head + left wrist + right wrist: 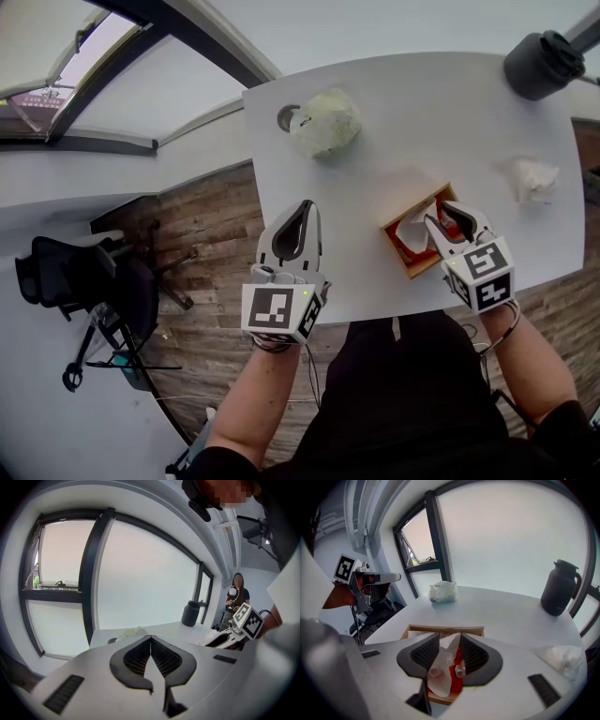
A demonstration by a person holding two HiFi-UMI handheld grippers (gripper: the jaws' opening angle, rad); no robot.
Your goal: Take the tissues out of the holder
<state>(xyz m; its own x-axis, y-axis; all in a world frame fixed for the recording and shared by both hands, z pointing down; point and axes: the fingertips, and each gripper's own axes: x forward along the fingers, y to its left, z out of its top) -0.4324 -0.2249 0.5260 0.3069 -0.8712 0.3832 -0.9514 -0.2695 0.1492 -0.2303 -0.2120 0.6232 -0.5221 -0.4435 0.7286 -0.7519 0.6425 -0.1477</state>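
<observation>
A wooden tissue holder with a red inside sits near the white table's front edge. A white tissue sticks up out of it. My right gripper is over the holder with its jaws spread wide. In the right gripper view the tissue rises between the two pads of the right gripper, which stand apart around it. My left gripper hovers at the table's left front edge, away from the holder. It is shut and empty, and in the left gripper view its tips meet.
A crumpled tissue lies on the table to the right of the holder. A pale green bundle and a round hole are at the back left, a dark jug at the back right. An office chair stands on the floor to the left.
</observation>
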